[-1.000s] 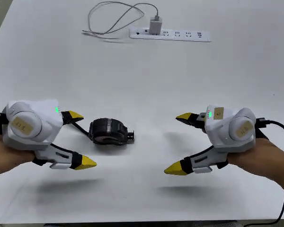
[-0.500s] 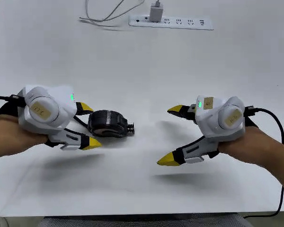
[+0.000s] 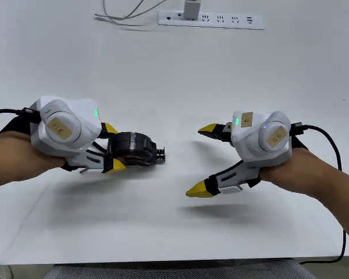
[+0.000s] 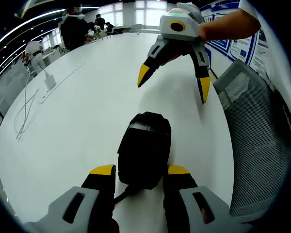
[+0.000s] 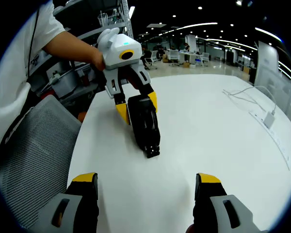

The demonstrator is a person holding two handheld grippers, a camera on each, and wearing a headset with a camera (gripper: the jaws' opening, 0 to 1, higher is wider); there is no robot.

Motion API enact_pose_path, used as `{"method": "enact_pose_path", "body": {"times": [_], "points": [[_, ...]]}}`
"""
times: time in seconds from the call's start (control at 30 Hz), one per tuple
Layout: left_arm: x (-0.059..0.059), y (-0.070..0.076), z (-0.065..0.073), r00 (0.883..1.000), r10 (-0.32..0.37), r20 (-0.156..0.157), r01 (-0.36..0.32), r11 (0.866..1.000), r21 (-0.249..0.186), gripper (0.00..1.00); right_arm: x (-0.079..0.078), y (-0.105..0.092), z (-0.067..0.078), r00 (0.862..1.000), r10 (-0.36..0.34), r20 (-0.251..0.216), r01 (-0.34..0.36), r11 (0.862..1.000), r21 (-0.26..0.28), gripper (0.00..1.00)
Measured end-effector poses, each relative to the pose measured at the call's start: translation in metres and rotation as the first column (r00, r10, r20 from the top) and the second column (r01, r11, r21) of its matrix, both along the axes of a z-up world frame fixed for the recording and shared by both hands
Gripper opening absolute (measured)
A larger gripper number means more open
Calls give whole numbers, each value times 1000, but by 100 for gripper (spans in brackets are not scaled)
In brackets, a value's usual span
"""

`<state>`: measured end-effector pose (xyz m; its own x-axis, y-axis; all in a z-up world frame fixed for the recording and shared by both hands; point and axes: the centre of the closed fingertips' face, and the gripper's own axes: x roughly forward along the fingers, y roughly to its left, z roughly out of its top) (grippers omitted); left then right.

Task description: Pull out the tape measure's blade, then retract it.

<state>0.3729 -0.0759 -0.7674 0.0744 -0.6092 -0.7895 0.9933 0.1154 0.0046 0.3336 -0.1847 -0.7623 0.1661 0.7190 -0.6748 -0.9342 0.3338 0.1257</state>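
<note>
A black tape measure (image 3: 135,149) lies on its side on the white table (image 3: 174,75), its blade tip (image 3: 160,154) pointing right and the blade in. My left gripper (image 3: 113,147) has its yellow-tipped jaws pressed on the rear of the case, one on each side; the left gripper view shows the case (image 4: 144,145) wedged between the fingertips (image 4: 103,170). My right gripper (image 3: 203,159) hovers open a short way right of the blade tip, facing it. The right gripper view looks at the tape measure (image 5: 145,124) end-on, with the left gripper (image 5: 137,107) behind it. In the left gripper view, the right gripper (image 4: 173,82) hangs open.
A white power strip (image 3: 209,18) with a plugged charger (image 3: 191,9) and a grey cable (image 3: 122,11) lies along the far edge. The table's front edge runs just below both hands. A mesh chair (image 4: 252,136) stands beside the table.
My left gripper has moved right onto the tape measure and narrowed its jaws around the case. The right gripper has drifted a little left towards it. The head camera tilted down.
</note>
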Motion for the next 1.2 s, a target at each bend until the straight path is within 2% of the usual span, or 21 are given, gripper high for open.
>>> {"method": "enact_pose_path", "body": {"times": [0.17, 0.27, 0.7, 0.9, 0.93, 0.97, 1.2], "points": [[-2, -4, -2, 1000, -17, -10, 17, 1000, -4, 31, 2, 4, 0, 1000, 4, -2, -4, 1000, 8, 80], [-1, -5, -3, 1000, -23, 4, 23, 1000, 1, 31, 3, 6, 0, 1000, 6, -3, -6, 1000, 10, 79], [0, -5, -5, 999, -34, -4, 34, 999, 29, 29, 9, 15, -5, 1000, 19, 13, -19, 1000, 15, 75], [0, -4, -6, 999, -35, -13, 35, 999, 37, 29, 13, 20, -13, 999, 38, 29, -38, 999, 2, 68], [0, -4, -6, 999, -34, -15, 34, 999, 37, 29, 17, 21, -13, 998, 37, 56, -37, 999, 4, 64], [0, -4, -6, 999, -35, -15, 35, 999, 38, 29, 18, 23, -13, 997, 41, 62, -42, 999, 5, 62], [0, -4, -6, 999, -34, -12, 34, 998, 45, 29, 20, 36, -20, 993, 84, 80, -84, 996, -2, 51]]}}
